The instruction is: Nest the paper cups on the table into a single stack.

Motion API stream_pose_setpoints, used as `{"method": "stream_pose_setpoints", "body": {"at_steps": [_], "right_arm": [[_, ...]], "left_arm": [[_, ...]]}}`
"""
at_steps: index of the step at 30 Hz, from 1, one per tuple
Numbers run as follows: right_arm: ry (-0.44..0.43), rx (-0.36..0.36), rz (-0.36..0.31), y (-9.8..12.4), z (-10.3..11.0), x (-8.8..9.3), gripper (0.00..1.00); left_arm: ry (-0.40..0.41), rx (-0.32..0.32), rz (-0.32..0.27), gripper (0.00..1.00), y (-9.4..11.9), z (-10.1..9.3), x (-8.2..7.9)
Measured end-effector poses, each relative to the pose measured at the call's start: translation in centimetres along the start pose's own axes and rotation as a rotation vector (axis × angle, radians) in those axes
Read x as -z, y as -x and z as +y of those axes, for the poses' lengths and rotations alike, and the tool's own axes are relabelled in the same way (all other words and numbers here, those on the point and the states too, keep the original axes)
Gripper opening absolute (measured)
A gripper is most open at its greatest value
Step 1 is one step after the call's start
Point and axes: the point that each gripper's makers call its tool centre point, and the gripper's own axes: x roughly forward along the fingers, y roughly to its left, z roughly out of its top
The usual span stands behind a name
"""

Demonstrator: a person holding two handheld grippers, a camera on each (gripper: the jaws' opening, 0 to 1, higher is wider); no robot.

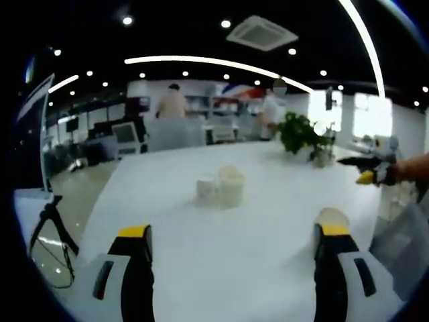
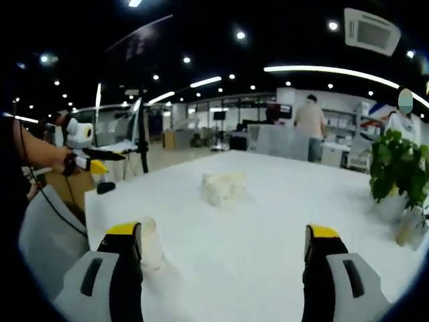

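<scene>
Both jaws of the left hand-held gripper [image 1: 231, 251] stand wide apart and hold nothing; the right hand-held gripper [image 2: 224, 251] is the same; 1 paper cup [image 2: 150, 243] stands near on the white tabletop [image 2: 255, 221]; further, a small cluster of cups [image 1: 221, 187] waits; nesting seems hardly begun.

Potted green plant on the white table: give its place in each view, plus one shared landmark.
Left gripper view: potted green plant sits upper right of centre, at the table's far edge.
Right gripper view: it stands at the far right edge.
Shared landmark: the cluster of white paper cups mid-table.
</scene>
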Motion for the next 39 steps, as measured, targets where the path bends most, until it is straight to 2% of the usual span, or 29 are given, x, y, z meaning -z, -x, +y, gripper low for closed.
{"method": "stream_pose_setpoints", "body": {"at_steps": [4, 8, 12, 14, 20, 26, 30, 39], "right_arm": [[-0.005, 0.009, -0.003, 0.0, -0.3, 0.2, 1.00], [-0.022, 0.016, -0.011, 0.1, -0.3, 0.3, 1.00], [-0.023, 0.011, -0.011, 0.3, -0.1, 0.6, 1.00], [-0.034, 0.014, -0.010, 0.5, -0.1, 0.8, 1.00], [-0.053, 0.020, -0.013, 0.7, -0.1, 0.9, 1.00], [-0.053, 0.021, -0.012, 0.8, -0.1, 1.1, 1.00], [-0.045, 0.016, 0.003, 0.9, 0.1, 1.6, 1.00], [-0.056, 0.020, 0.017, 1.0, -0.1, 2.4, 1.00]], "left_arm": [[-0.007, 0.020, 0.031, 0.99, -0.4, -0.7, 0.8], [0.024, 0.041, 0.017, 0.99, -0.9, -1.5, 0.6], [0.003, 0.057, 0.034, 0.99, -2.0, -2.4, 1.1], [-0.022, 0.044, 0.055, 0.99, -2.5, -2.1, 1.3], [-0.043, 0.033, 0.035, 0.99, -4.0, -1.1, 0.2], [-0.008, 0.047, 0.009, 0.99, -5.7, -0.8, -0.8], [-0.025, 0.057, 0.031, 0.99, -7.1, -0.7, -0.5], [-0.031, 0.082, 0.036, 0.99, -9.4, -1.0, -1.3]]}}
